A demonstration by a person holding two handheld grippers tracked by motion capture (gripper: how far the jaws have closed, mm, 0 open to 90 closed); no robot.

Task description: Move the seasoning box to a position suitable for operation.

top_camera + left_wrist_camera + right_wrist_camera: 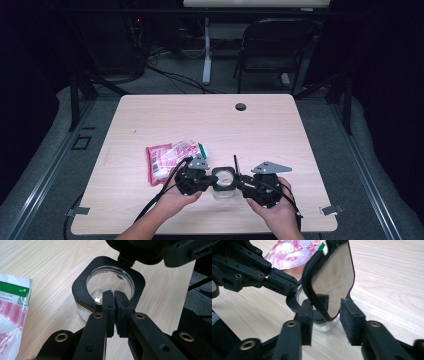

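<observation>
A clear jar [223,186] sits on the near tabletop [280,130]. My left fingers [113,300] pinch its black collar [82,277]; my right fingers [329,315] straddle the raised lid [334,277], half-wide. The jar is rigid, light and slippery.

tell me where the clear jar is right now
In the high view the clear jar stands near the table's front edge, between the left gripper and right gripper, just right of the pink packet.

**Dim lab, staged for recording**

Looks like a lab or test room: pale wood-grain tabletop [260,125] with a round cable hole [240,106], black metal folding chair [272,47] behind, loose black cables [170,75] across grey floor, darkness all around.
</observation>
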